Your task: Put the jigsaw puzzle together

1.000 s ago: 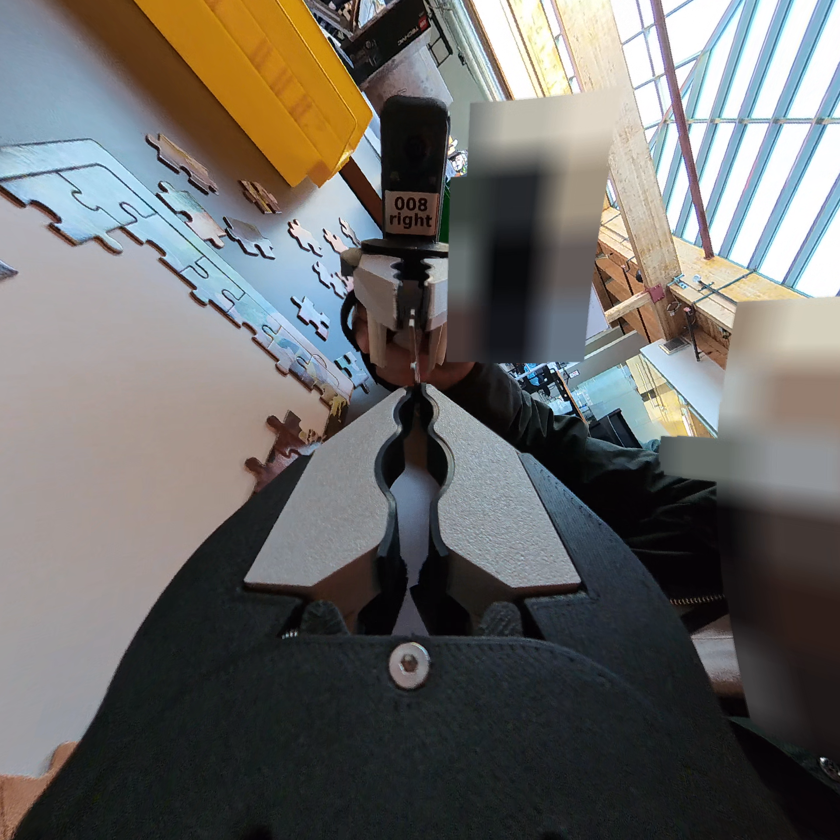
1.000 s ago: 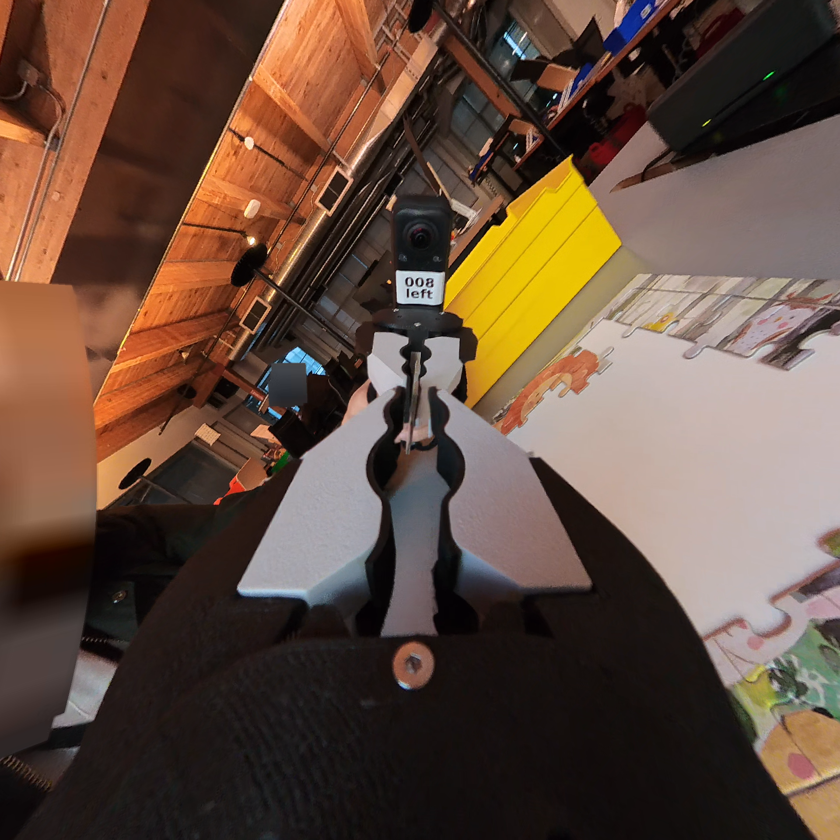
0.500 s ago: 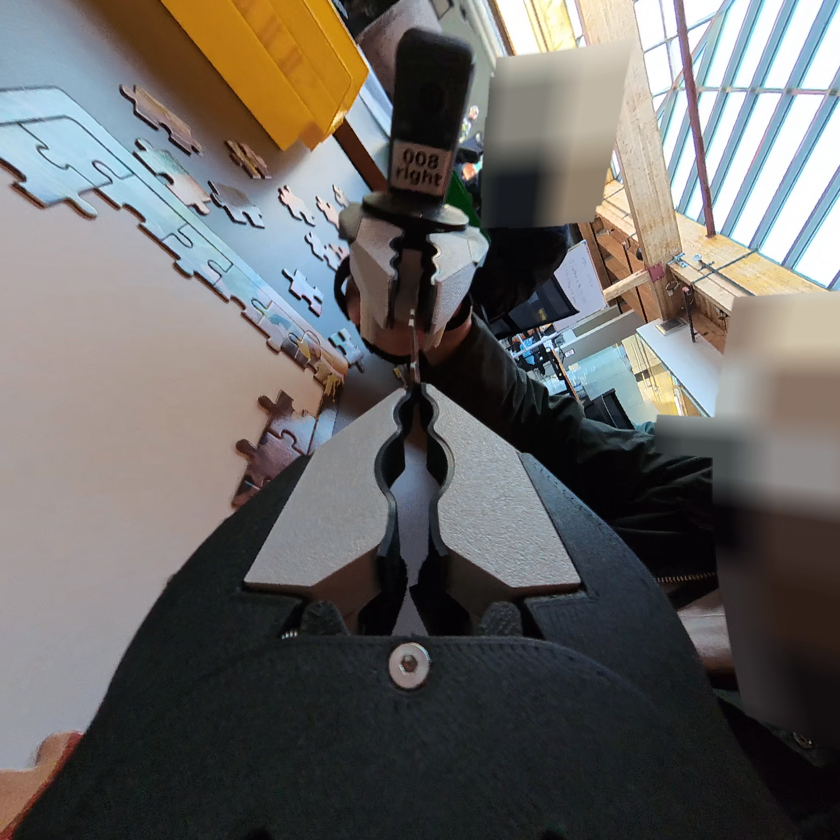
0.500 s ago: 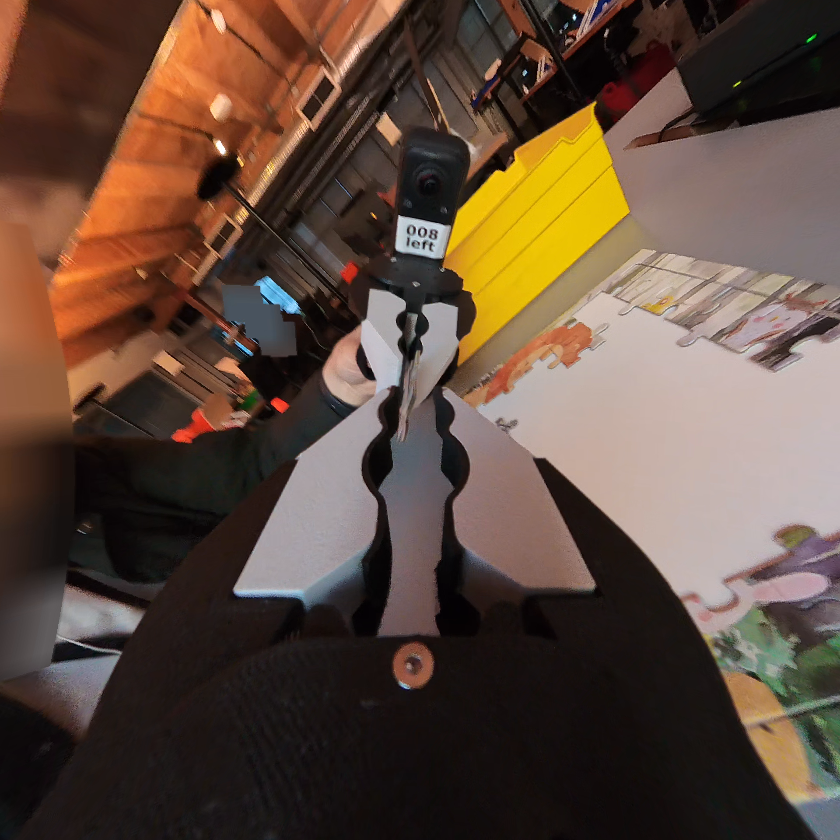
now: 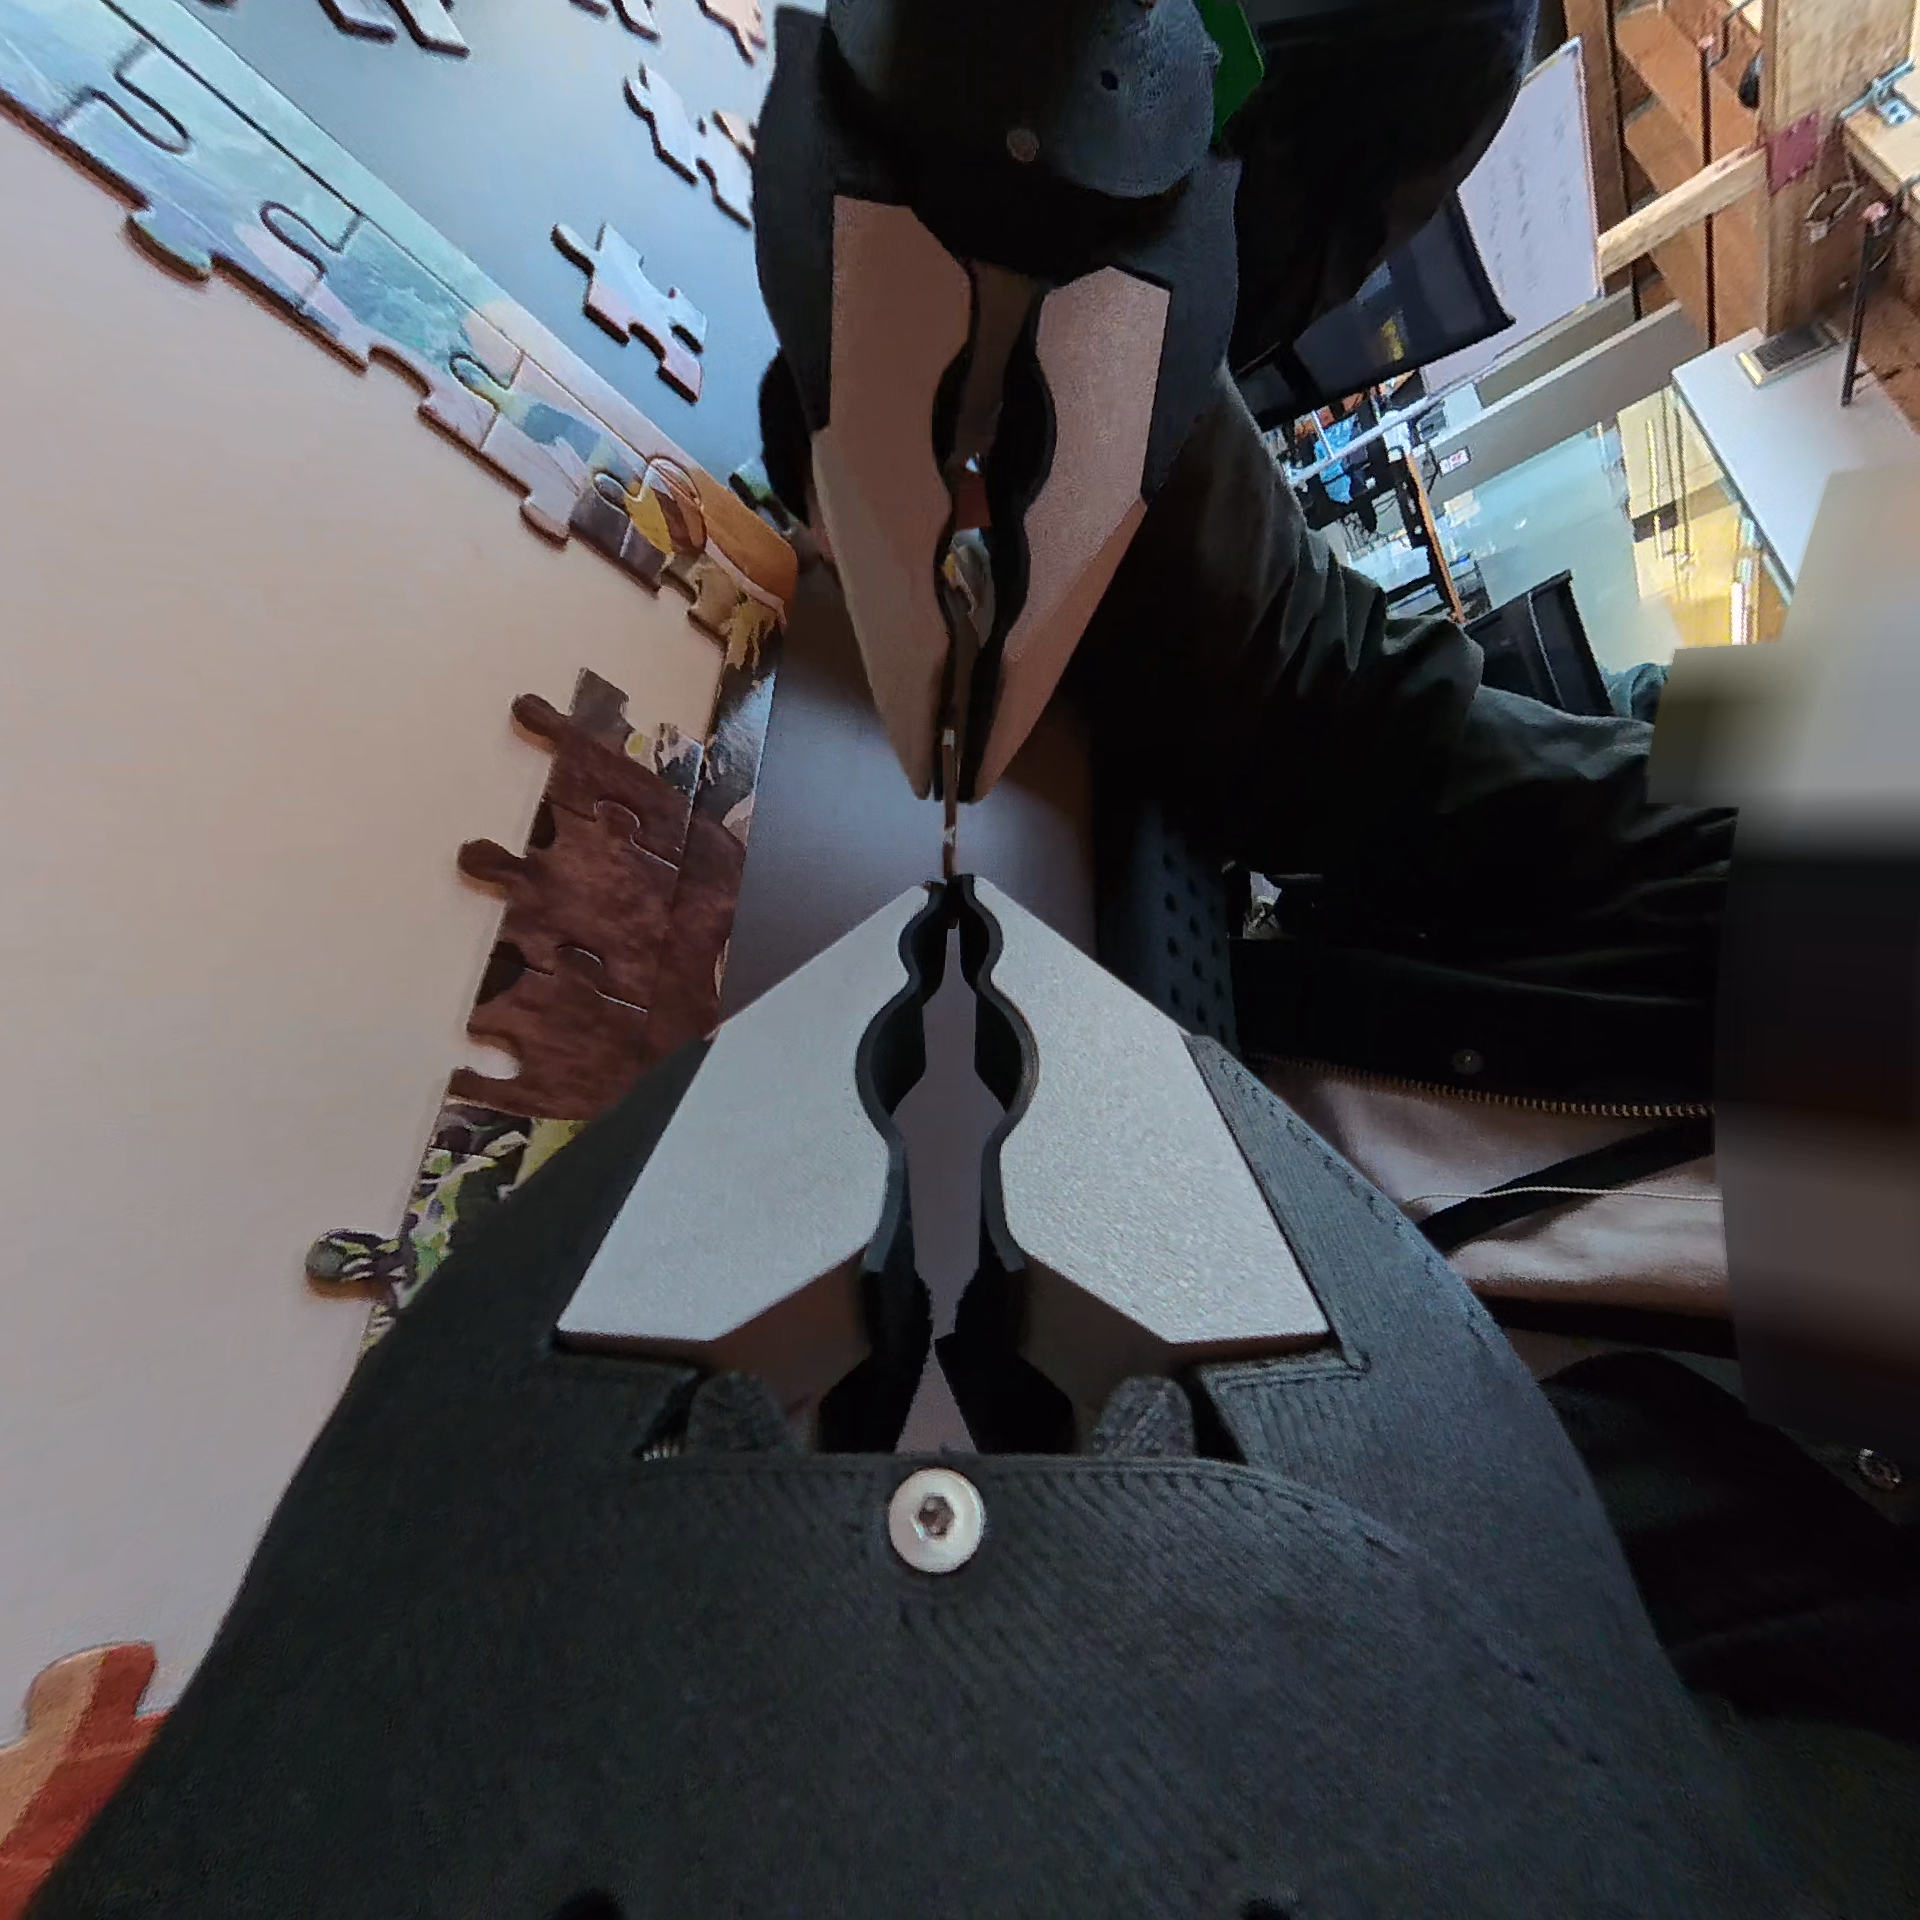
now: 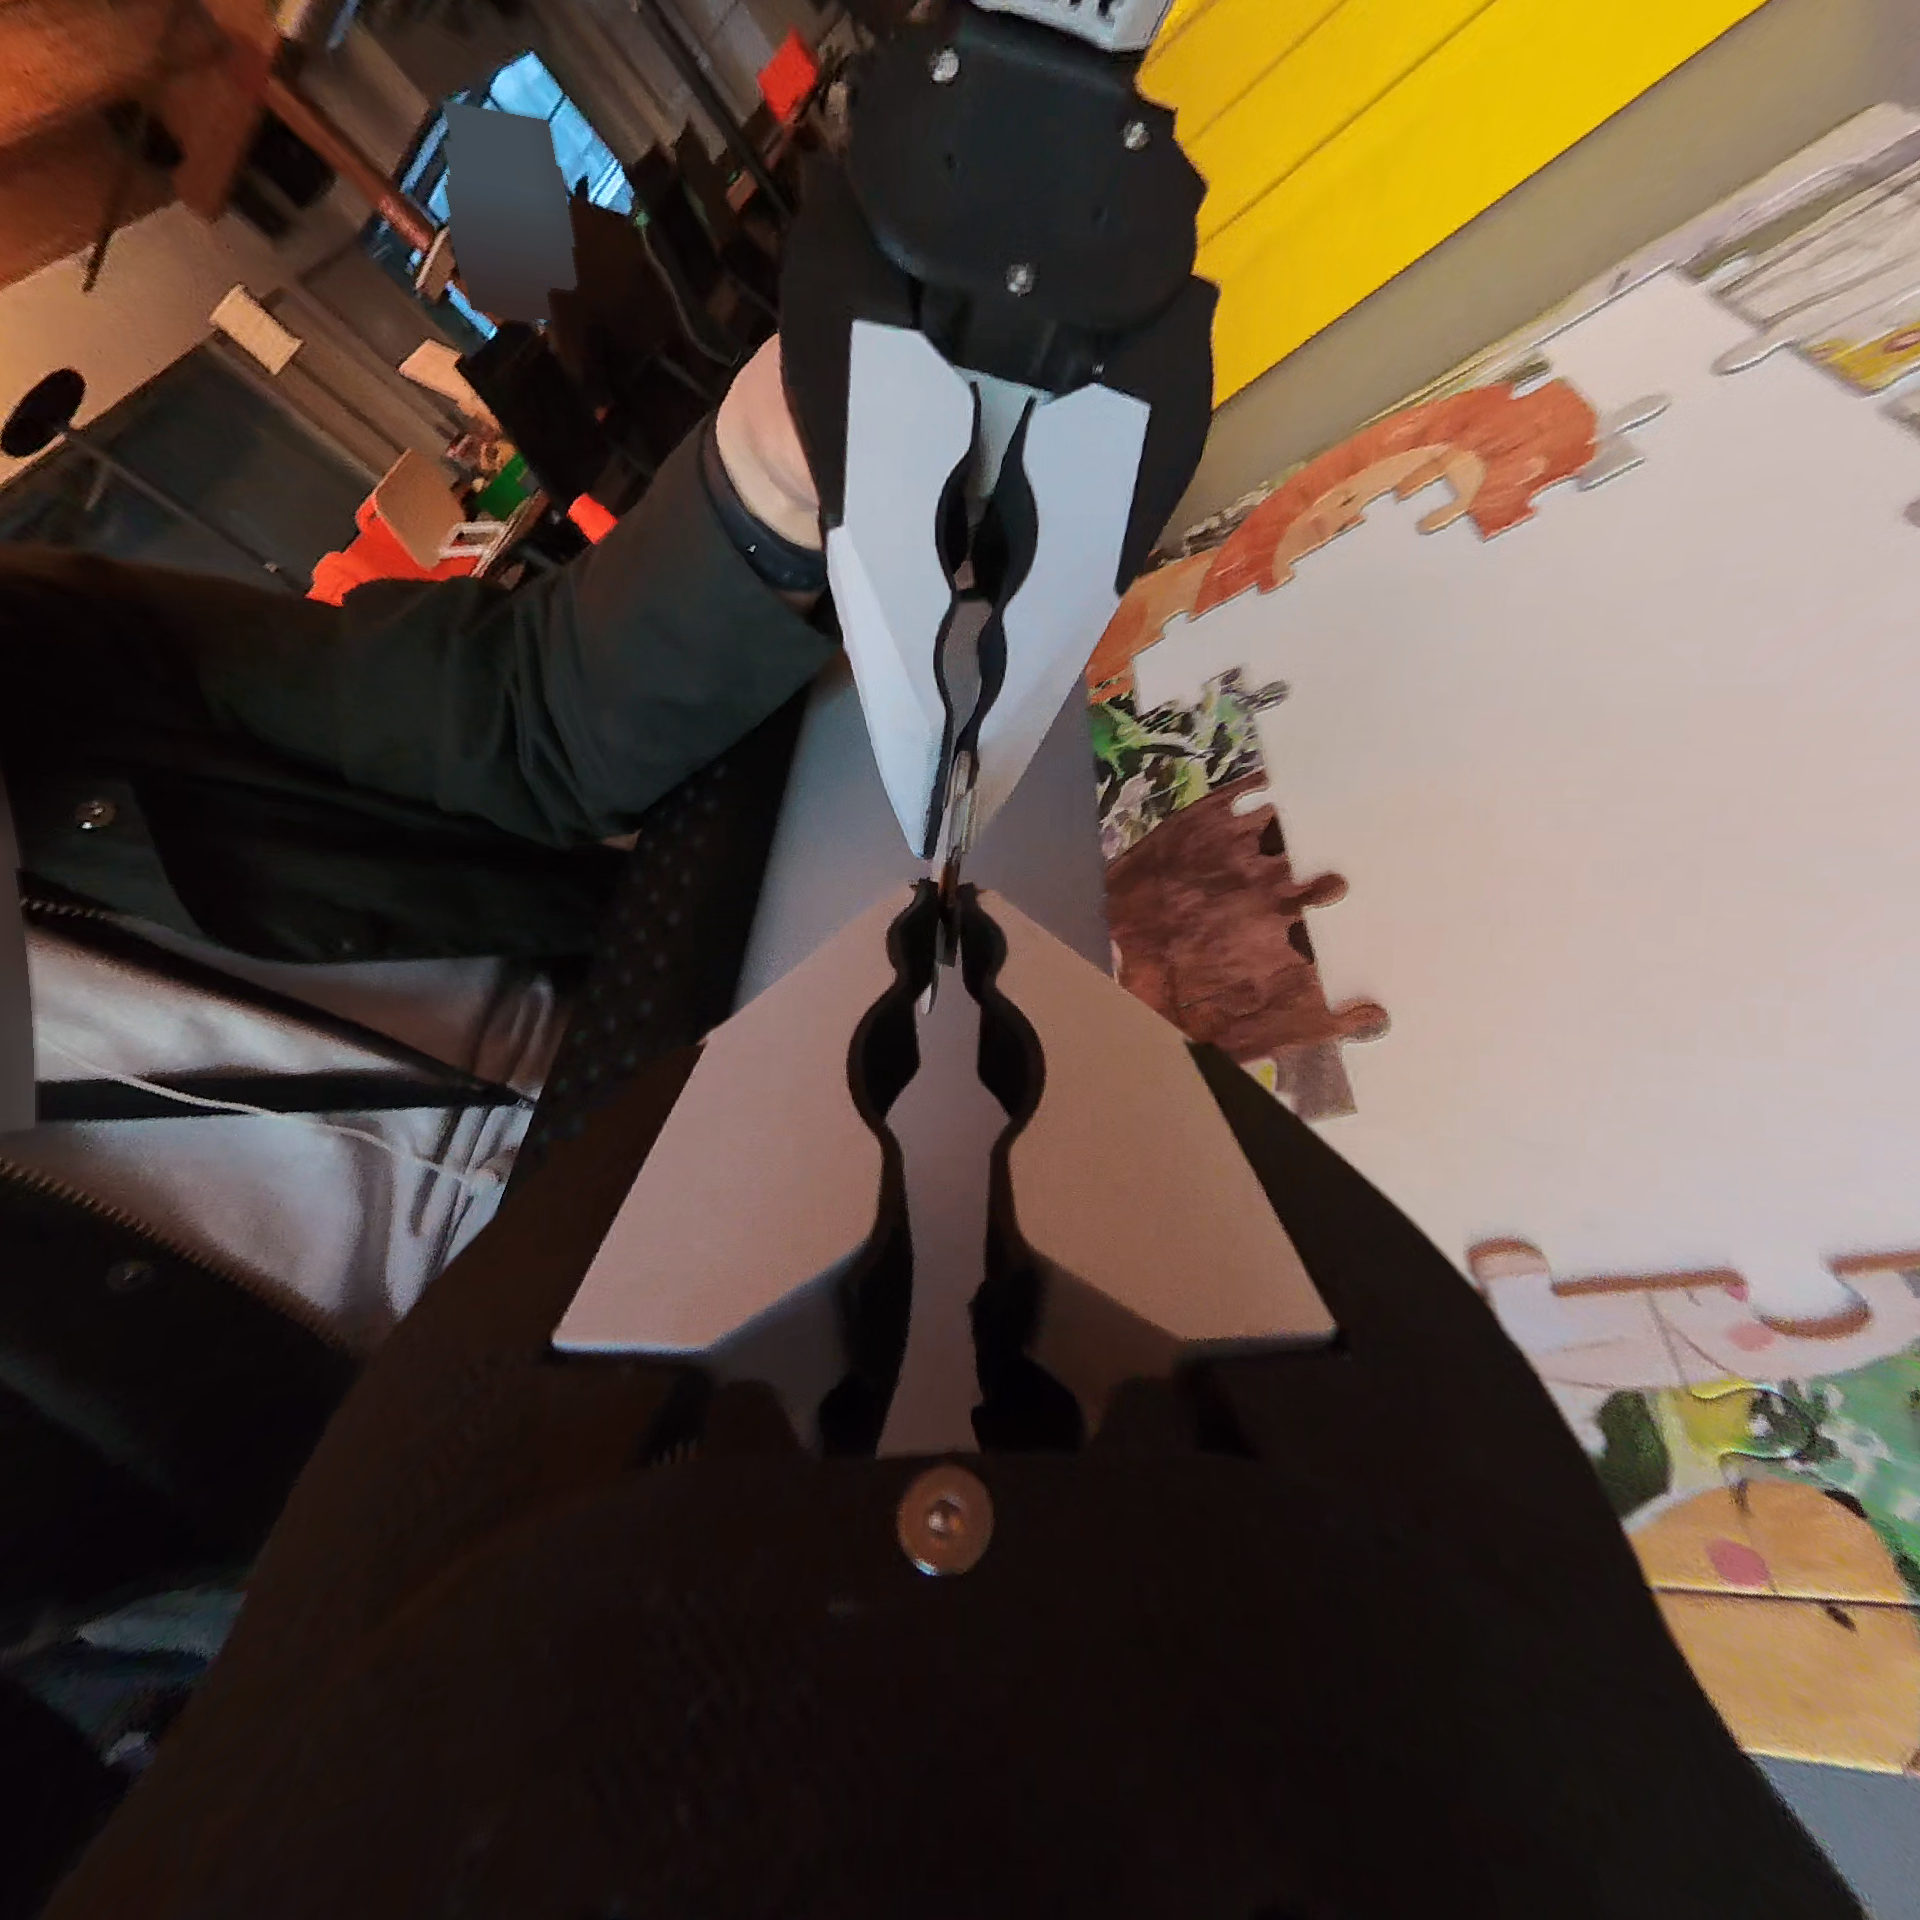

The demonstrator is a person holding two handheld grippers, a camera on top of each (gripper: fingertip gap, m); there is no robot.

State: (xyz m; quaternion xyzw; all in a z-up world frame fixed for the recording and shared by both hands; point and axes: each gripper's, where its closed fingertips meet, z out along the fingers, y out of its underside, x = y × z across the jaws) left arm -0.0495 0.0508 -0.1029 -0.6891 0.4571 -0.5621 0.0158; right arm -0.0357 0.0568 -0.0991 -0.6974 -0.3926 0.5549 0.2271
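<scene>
Tip to tip above the bench edge, the left gripper (image 5: 947, 891) and right gripper (image 6: 940, 902) both pinch one edge-on piece (image 5: 949, 831), a mid-air handover beside the half-built puzzle (image 5: 613, 914); next, one must release.

The two grippers meet tip to tip above the table edge, so the left gripper (image 5: 948, 885) has the right gripper (image 5: 948, 795) straight ahead and no way forward. A thin puzzle piece (image 5: 949, 831), seen edge-on, spans the small gap between the tips. On the table side lies the wide bare white board (image 5: 260, 779), framed by joined puzzle border (image 5: 613, 935) close beside the tips. Loose pieces (image 5: 639, 296) dot the grey table (image 5: 499, 135) farther off. A yellow bin (image 6: 1403, 125) stands at the far edge. On the other side, the person's dark sleeve (image 6: 540, 675) and body close off the room.
</scene>
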